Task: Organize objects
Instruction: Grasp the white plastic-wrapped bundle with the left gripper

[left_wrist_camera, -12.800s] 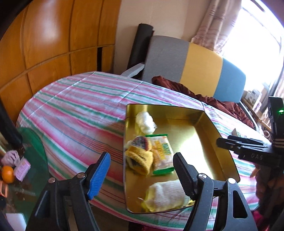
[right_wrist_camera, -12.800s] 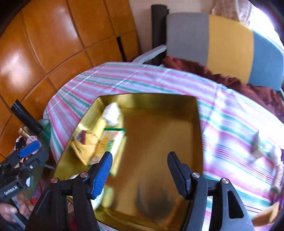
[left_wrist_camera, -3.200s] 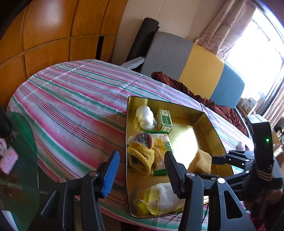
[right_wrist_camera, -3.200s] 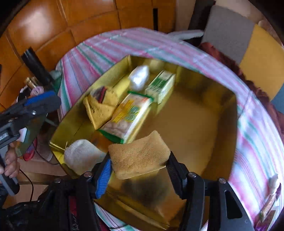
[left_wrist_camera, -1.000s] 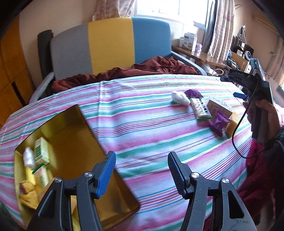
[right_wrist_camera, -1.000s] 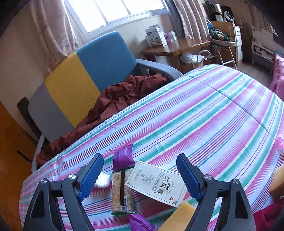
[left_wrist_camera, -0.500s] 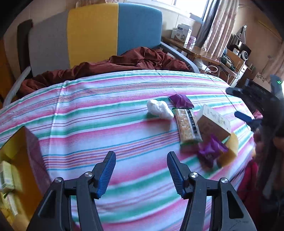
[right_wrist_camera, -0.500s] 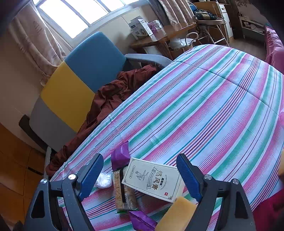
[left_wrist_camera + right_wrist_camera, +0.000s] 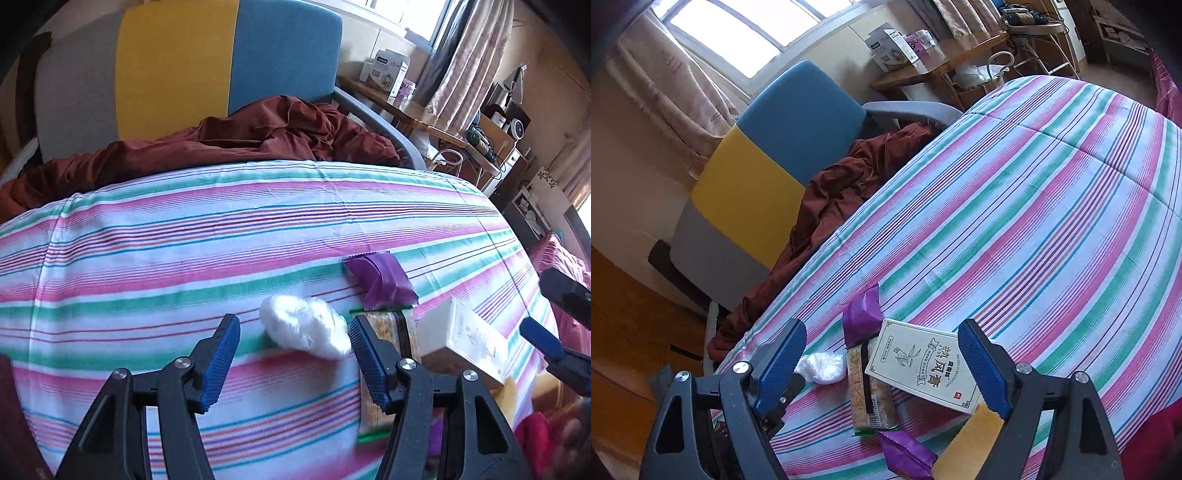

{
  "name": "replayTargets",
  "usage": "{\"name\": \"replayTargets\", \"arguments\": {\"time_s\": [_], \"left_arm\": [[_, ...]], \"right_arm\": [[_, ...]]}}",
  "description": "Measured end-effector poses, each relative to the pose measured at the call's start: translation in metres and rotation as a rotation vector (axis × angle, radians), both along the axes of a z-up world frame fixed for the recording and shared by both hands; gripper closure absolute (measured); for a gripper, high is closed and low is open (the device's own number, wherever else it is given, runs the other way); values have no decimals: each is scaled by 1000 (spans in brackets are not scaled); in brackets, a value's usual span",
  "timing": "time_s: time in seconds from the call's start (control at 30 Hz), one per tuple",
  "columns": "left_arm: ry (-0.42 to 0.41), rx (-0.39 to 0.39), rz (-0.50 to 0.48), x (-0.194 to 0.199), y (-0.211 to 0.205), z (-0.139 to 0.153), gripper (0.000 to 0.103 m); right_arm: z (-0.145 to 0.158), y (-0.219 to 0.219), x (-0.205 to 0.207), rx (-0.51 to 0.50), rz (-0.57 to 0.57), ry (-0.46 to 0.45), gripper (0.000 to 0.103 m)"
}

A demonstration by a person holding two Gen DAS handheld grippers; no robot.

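A striped tablecloth [image 9: 184, 266] covers the table, with a chair [image 9: 177, 66] and a red-brown blanket [image 9: 258, 133] behind. The left gripper [image 9: 291, 354] is opening over a fluffy white ball [image 9: 303, 326], not touching it. Right beside the ball lie a snack bar [image 9: 870, 398], a purple wrapper [image 9: 380, 278] and a cream box [image 9: 923, 365]. The right gripper [image 9: 882, 365] is wide open and empty. Only its view shows the box's print and a yellow sponge [image 9: 971, 435].
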State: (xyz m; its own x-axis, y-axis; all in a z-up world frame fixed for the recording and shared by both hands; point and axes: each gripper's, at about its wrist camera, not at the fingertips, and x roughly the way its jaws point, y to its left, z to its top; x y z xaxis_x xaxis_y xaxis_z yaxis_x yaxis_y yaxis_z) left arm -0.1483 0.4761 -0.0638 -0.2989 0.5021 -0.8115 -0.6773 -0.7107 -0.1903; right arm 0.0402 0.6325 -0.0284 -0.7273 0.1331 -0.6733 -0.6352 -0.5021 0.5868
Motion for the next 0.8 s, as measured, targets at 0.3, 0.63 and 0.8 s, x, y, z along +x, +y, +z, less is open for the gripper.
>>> {"name": "replayTargets", "arguments": {"time_s": [0.3, 0.63, 0.8], "left_arm": [[8, -8, -17, -3, 11, -27, 60], [-1, 27, 65, 45, -81, -27, 60], [7, 37, 77, 79, -123, -25, 60]], "right_arm": [[-2, 0, -4, 6, 16, -7, 17], [-3, 5, -1, 12, -11, -19, 17], [-4, -1, -10, 30, 35, -25, 20]]}}
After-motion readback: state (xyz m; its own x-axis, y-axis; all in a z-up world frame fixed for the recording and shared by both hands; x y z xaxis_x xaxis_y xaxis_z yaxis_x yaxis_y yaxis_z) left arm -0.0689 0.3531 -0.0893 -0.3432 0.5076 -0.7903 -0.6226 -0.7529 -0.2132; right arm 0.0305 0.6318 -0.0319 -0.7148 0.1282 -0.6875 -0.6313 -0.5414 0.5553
